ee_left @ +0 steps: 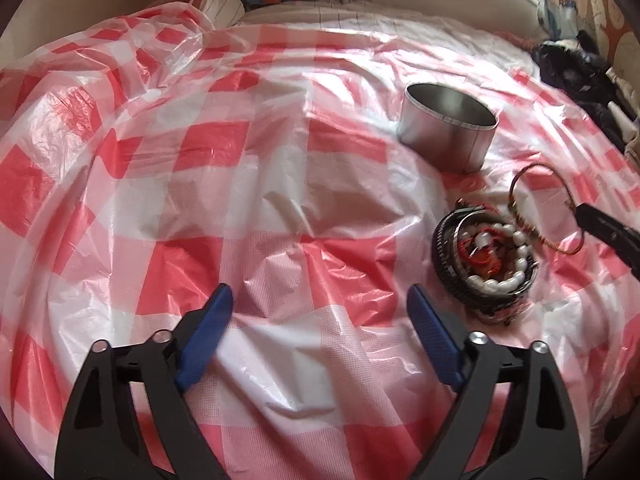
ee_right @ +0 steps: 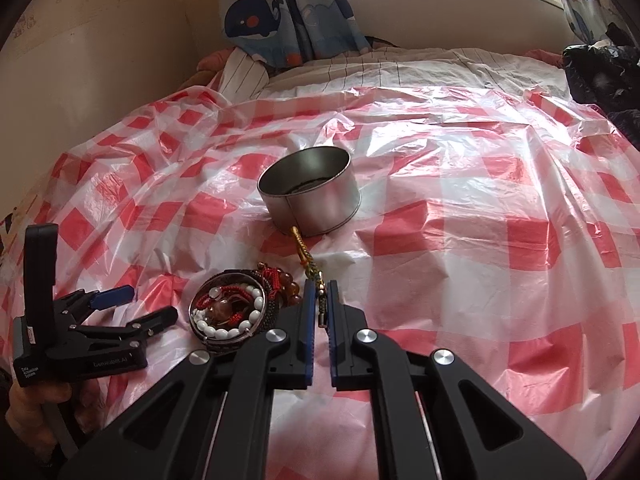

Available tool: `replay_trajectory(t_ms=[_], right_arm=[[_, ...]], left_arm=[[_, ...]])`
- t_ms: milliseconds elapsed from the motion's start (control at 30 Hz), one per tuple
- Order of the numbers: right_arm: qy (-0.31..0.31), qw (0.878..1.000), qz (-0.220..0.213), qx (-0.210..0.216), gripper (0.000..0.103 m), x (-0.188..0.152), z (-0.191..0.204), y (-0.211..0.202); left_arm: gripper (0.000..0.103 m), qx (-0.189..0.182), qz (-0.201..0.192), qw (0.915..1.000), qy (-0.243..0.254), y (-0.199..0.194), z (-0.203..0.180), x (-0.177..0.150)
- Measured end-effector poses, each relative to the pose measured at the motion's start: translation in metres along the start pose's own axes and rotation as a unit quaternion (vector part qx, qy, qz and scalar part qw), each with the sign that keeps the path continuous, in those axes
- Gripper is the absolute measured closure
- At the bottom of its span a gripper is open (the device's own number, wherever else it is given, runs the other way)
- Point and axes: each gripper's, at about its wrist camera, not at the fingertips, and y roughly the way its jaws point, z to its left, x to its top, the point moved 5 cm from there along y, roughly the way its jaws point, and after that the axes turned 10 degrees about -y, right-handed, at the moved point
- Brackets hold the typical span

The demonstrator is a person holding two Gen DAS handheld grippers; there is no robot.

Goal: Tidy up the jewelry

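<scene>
Bracelet (ee_right: 316, 280) cord is sitting pinched in the right tool (ee_right: 320, 300), near the tin (ee_right: 316, 204). Left tool (ee_left: 320, 304) is gaping wide, holding nothing.

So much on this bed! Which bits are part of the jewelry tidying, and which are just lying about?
Part of the job:
- round metal tin, open
- pile of bracelets, white beads and red cord among them
- thin braided bracelet, pinched in the right gripper
- left gripper, open, holding nothing

Just lying about:
- checked plastic sheet
- whale curtain
- dark clothing
</scene>
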Motion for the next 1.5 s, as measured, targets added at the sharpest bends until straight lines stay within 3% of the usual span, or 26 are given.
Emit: replay_trajectory(t_ms=[67, 200, 267, 533, 600, 633, 667, 800, 900, 1133, 1267, 1500], right_arm=[[0.008, 1.000, -0.004, 0.005, 0.097, -0.001, -0.004, -0.006], [0.045, 0.999, 0.004, 0.019, 0.097, -0.013, -0.017, 0.002], [0.059, 0.998, 0.007, 0.025, 0.097, -0.015, -0.020, 0.005], [0.077, 0.997, 0.012, 0.029, 0.096, -0.019, -0.026, 0.009], [0.078, 0.996, 0.013, 0.031, 0.096, -0.020, -0.025, 0.011], [0.078, 0.996, 0.014, 0.032, 0.096, -0.021, -0.025, 0.012], [0.079, 0.996, 0.015, 0.033, 0.096, -0.021, -0.025, 0.012], [0.083, 0.996, 0.016, 0.034, 0.096, -0.022, -0.026, 0.013], [0.084, 0.996, 0.016, 0.035, 0.096, -0.022, -0.025, 0.013], [0.085, 0.996, 0.015, 0.035, 0.096, -0.021, -0.026, 0.013], [0.084, 0.996, 0.013, 0.037, 0.096, -0.020, -0.025, 0.012], [0.061, 0.995, -0.047, 0.059, 0.096, 0.003, -0.011, -0.008]], left_arm=[[0.031, -0.032, -0.020, 0.9993, 0.005, -0.012, -0.005, 0.008], [0.052, -0.067, 0.001, 0.9967, 0.046, -0.006, -0.033, 0.009], [0.054, -0.084, 0.001, 0.9938, 0.072, -0.006, -0.050, 0.008], [0.059, -0.083, -0.004, 0.9890, 0.122, -0.003, -0.077, -0.002], [0.082, -0.095, -0.005, 0.9870, 0.130, -0.002, -0.080, -0.001], [0.086, -0.092, -0.006, 0.9870, 0.132, -0.001, -0.079, 0.000], [0.097, -0.073, -0.006, 0.9872, 0.142, 0.002, -0.078, 0.001], [0.099, -0.082, -0.001, 0.9852, 0.151, 0.001, -0.076, 0.004], [0.099, -0.122, -0.015, 0.9860, 0.113, -0.015, -0.069, 0.013], [0.100, -0.133, -0.060, 0.9882, 0.048, -0.043, -0.033, 0.040], [0.100, -0.152, -0.058, 0.9863, 0.026, -0.048, -0.021, 0.049], [0.100, -0.176, -0.065, 0.9812, 0.045, -0.055, -0.042, 0.056]])
